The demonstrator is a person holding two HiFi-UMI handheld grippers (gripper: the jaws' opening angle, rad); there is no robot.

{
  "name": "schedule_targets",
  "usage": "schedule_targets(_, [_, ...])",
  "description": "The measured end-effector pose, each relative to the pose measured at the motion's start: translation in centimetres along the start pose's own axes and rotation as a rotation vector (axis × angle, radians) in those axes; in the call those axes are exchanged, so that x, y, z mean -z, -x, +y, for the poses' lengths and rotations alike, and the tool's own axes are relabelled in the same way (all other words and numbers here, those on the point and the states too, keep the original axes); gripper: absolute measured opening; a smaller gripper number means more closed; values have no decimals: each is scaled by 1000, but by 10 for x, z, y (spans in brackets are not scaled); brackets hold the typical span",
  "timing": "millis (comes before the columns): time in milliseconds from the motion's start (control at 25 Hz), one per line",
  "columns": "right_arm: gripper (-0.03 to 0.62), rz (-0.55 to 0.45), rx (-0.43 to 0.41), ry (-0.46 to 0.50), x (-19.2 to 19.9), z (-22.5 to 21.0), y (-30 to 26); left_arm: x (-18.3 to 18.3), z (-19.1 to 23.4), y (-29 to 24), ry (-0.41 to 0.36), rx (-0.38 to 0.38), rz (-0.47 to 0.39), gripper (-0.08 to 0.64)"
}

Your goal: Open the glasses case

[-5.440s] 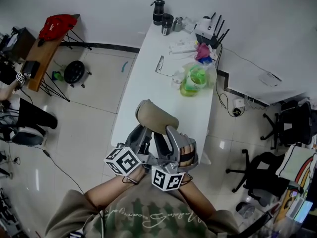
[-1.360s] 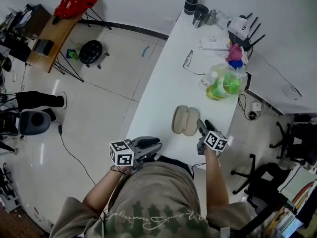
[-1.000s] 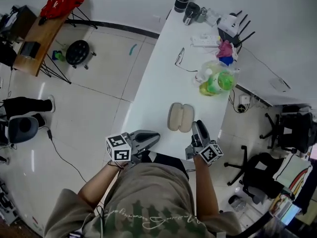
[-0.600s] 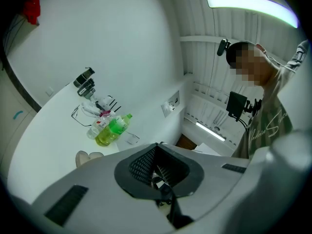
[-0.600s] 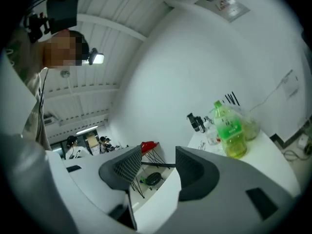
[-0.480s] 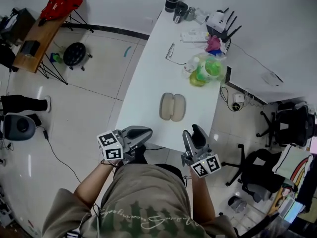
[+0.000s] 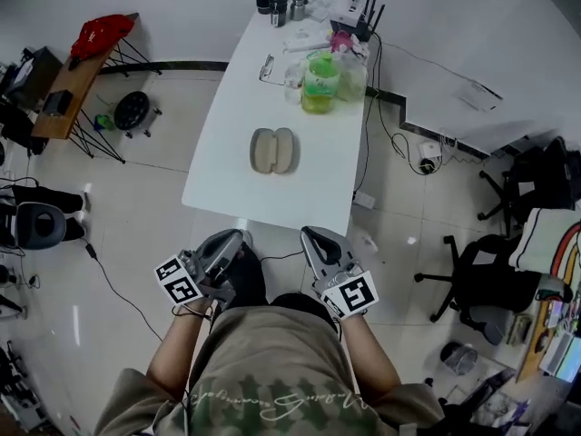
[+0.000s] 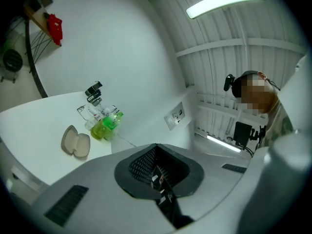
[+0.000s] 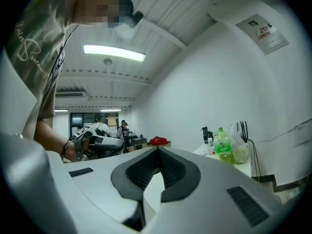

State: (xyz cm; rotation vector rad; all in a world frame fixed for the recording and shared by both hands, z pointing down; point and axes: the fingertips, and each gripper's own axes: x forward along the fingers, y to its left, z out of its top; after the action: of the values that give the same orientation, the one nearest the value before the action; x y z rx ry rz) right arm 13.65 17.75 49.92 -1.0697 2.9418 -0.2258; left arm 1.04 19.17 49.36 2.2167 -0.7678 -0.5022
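Off the near edge of the long white tabletop [image 7: 318, 184], on its left side, the left claw [image 7: 229, 240] hangs over the pale tiled floor [image 7: 136, 207] close to the person's body. Its jaws are pressed together with nothing between them, and its own view looks back at the tabletop from well apart. On the tabletop itself, about midway along its length and clear of both long edges, lies the beige oval clamshell glasses case [image 7: 272, 150]. The job looks finished: the case is spread fully open, its two rounded halves lying flat side by side and joined along the middle line, with their paler insides facing up. No glasses show in either half, though the case is small in every view, so that is hard to be sure of. Toward the tabletop's far end stands a green plastic bottle [image 7: 320, 84] among other clutter, apart from the case. Off the tabletop's near edge on the right side, the right claw [image 7: 315, 236] is likewise held over the floor by the person's body. Its jaws have just been closing and meet with nothing caught between them. Neither claw touches the case. As far as these views tell, nothing of the opening is left to do, and both claws are empty and away from the tabletop.
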Motion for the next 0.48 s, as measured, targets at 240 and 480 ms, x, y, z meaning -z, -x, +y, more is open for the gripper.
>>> schedule_targets(240, [9, 96, -10, 20, 37, 33, 53, 54, -60, 33, -115, -59, 52, 6])
schedule_targets(480, [9, 83, -4, -29, 41, 43, 86, 99, -88, 40, -130, -32, 124, 6])
